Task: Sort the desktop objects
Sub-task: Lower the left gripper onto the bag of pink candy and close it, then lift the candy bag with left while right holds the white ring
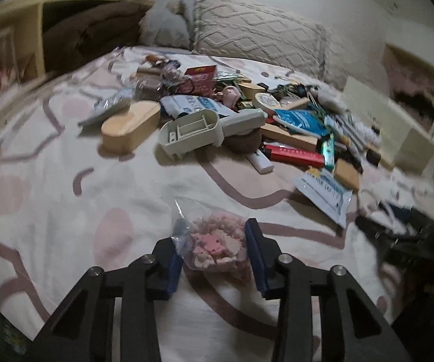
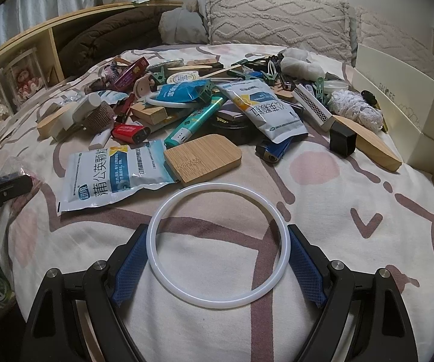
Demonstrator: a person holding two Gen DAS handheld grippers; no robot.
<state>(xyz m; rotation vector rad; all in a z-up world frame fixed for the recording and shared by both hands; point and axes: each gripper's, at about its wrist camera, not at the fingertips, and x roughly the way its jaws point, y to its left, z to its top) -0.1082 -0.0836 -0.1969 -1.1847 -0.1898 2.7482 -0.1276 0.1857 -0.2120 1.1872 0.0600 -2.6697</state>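
A ring (image 2: pixel 219 245) lies on the bedspread (image 2: pixel 352 256) before the pile; a packet (image 2: pixel 112 175) left of a wooden block (image 2: pixel 203 157); pillows (image 2: pixel 277 21) behind, a box (image 2: pixel 397 114) probably rightmost.

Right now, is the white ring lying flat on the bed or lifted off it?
Cannot tell for sure. The white ring sits roughly level between the right gripper's blue pads, which touch its sides, just over the bedspread.

A home bedroom: patterned bedsheet (image 2: pixel 352 241) under the claw, knitted pillows (image 2: pixel 277 18) at the far end, wooden shelf (image 2: pixel 36 48) off to the left.
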